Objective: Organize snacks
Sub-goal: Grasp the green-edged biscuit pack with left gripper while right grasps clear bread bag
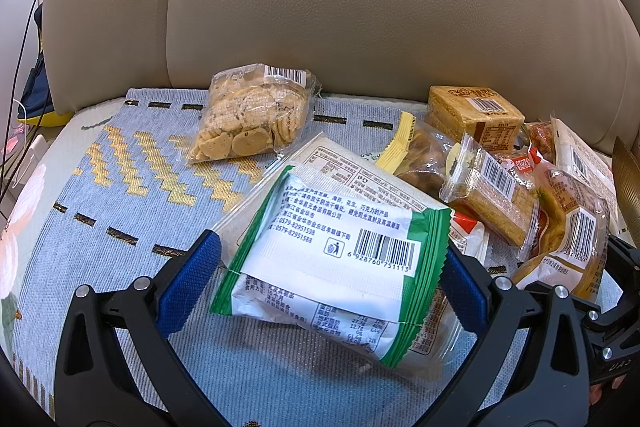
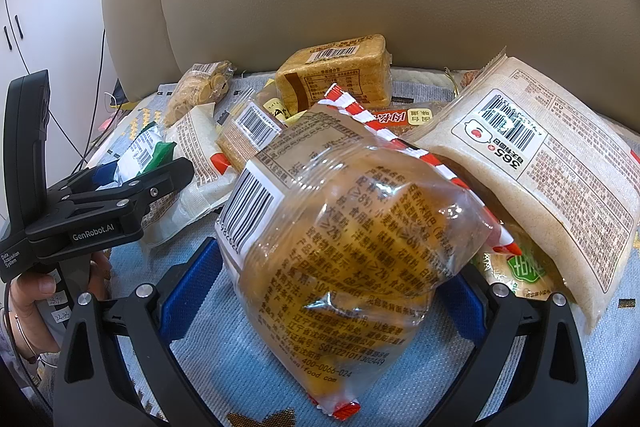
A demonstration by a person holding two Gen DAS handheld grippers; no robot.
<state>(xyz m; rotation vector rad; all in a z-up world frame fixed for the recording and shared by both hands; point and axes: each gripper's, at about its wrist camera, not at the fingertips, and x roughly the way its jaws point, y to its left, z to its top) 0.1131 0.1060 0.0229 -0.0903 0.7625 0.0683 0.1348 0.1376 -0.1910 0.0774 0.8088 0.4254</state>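
A green-and-white packet (image 1: pixel 328 259) with a barcode sits between the blue pads of my left gripper (image 1: pixel 330 245), which is shut on it just above the blue woven seat cover (image 1: pixel 120 211). The right wrist view shows that gripper (image 2: pixel 152 167) side-on with the packet (image 2: pixel 142 153) in it. My right gripper (image 2: pixel 340 257) is shut on a clear bag of golden-brown snack (image 2: pixel 348 247) with red-and-white striped seams. The same bag (image 1: pixel 572 239) shows at the right edge of the left wrist view.
A bag of round biscuits (image 1: pixel 250 119) lies alone at the back left. Several packets are piled at the right: a brown cake block (image 2: pixel 336 75), a large pale packet (image 2: pixel 532 163), a barcoded bar (image 1: pixel 492 195). Beige sofa cushions (image 1: pixel 360 7) rise behind. A hand (image 2: pixel 36 291) holds the left gripper.
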